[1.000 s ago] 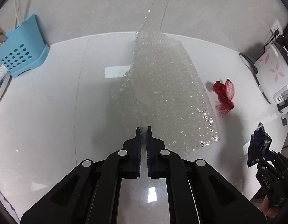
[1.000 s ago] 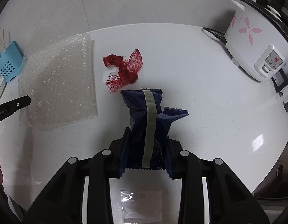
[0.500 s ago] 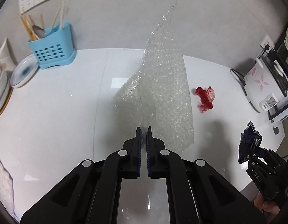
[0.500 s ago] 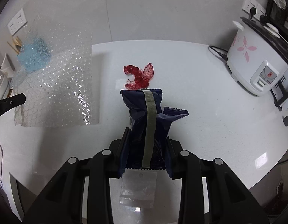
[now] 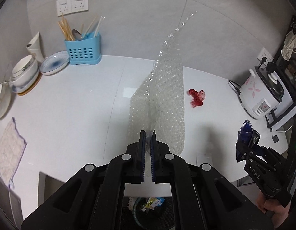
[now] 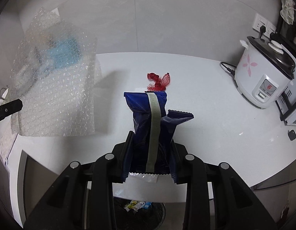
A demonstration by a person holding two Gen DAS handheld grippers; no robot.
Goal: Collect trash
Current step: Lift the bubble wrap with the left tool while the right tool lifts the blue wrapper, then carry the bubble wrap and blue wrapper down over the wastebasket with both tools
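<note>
Left tongs pinch bubble wrap; right tongs clamp blue wrapper.

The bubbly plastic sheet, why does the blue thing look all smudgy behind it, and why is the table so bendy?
In the right wrist view, the bubble wrap blurs the blue holder behind it, because its bubbles bend the light. In the left wrist view, nothing covers the holder, so it looks sharp. In both views the fisheye lens curves the table edge and darkens the corners.

Around the red mesh scrap: bare white counter on all sides; rice cooker well right, hanging bubble wrap screens the left
</note>
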